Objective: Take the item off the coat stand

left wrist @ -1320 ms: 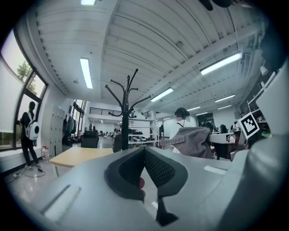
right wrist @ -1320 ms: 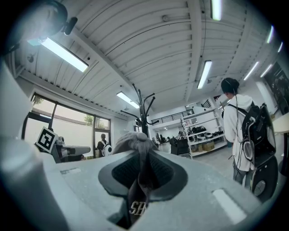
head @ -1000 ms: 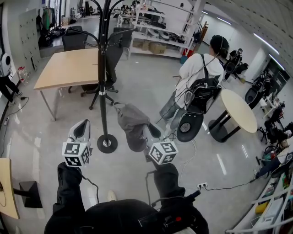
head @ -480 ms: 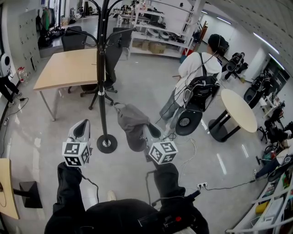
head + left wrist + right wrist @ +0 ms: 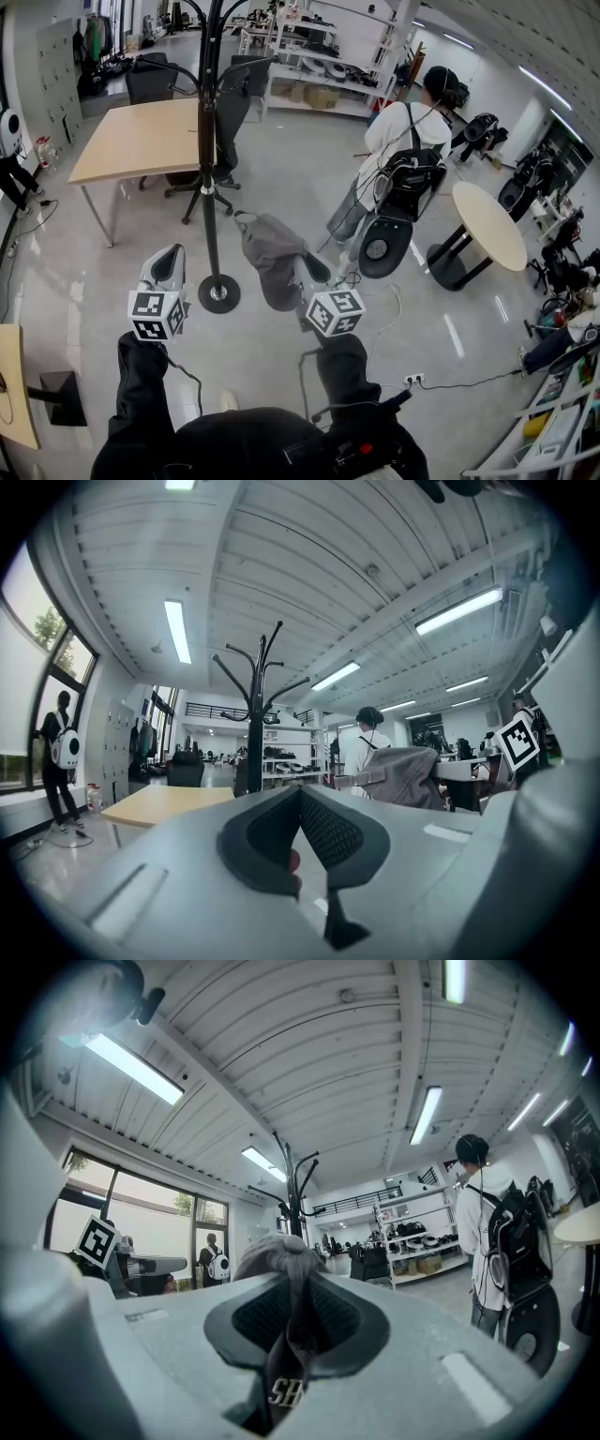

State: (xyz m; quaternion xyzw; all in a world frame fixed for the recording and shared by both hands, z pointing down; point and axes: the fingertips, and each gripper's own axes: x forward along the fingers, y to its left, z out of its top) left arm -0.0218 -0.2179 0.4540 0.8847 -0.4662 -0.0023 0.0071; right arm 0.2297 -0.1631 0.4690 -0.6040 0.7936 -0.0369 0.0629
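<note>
The black coat stand [image 5: 208, 141] rises from its round base [image 5: 219, 294] on the floor between my two grippers. My right gripper [image 5: 306, 272] is shut on a grey cap [image 5: 270, 251], which hangs off the stand, just right of the pole. In the right gripper view the cap's cloth [image 5: 281, 1252] is pinched between the pads, with the stand [image 5: 292, 1194] behind it. My left gripper [image 5: 167, 264] is level, left of the base, shut with nothing in it. The left gripper view shows its pads [image 5: 328, 829] meeting, the stand [image 5: 255, 726] ahead and the cap [image 5: 409, 776] to the right.
A wooden table [image 5: 141, 141] and a black office chair [image 5: 230, 112] stand behind the coat stand. A person with a black backpack [image 5: 403, 169] stands to the right, beside a round table [image 5: 489, 227]. A cable and power strip [image 5: 412, 381] lie on the floor near my right arm.
The person with the backpack has shifted slightly farther back and to the right. Both grippers and the cap have stayed where they were.
</note>
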